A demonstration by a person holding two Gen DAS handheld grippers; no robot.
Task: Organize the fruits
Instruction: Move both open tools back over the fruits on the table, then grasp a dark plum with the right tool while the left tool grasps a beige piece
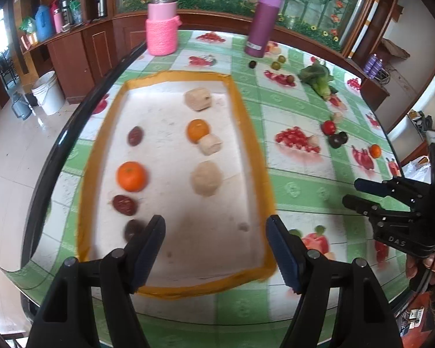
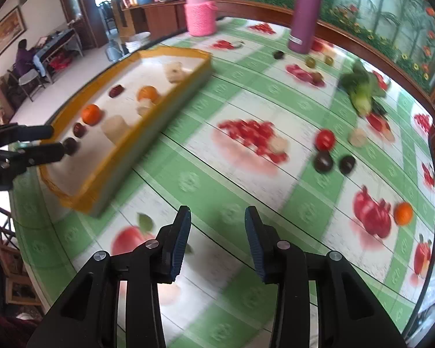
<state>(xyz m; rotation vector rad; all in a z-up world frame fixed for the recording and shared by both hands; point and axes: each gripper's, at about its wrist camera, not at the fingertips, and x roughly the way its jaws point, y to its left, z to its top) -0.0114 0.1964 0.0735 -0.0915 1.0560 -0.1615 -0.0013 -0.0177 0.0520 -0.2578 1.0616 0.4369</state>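
Orange-rimmed tray near the bench's left edge already holds sorted fruit in rows, so left tongs gape empty over it while right tongs, narrower and empty, face loose tomato.

The desk wears a green-and-white cloth printed with fruit; directly on it, just ahead of the left gripper, lies a yellow-rimmed tray; beyond the tray stand a pink jar and a purple flask; ahead and right of the right gripper lie a red tomato, two dark fruits, a leafy green vegetable and, off to its right, a small orange; two green fruits sit near the flask.
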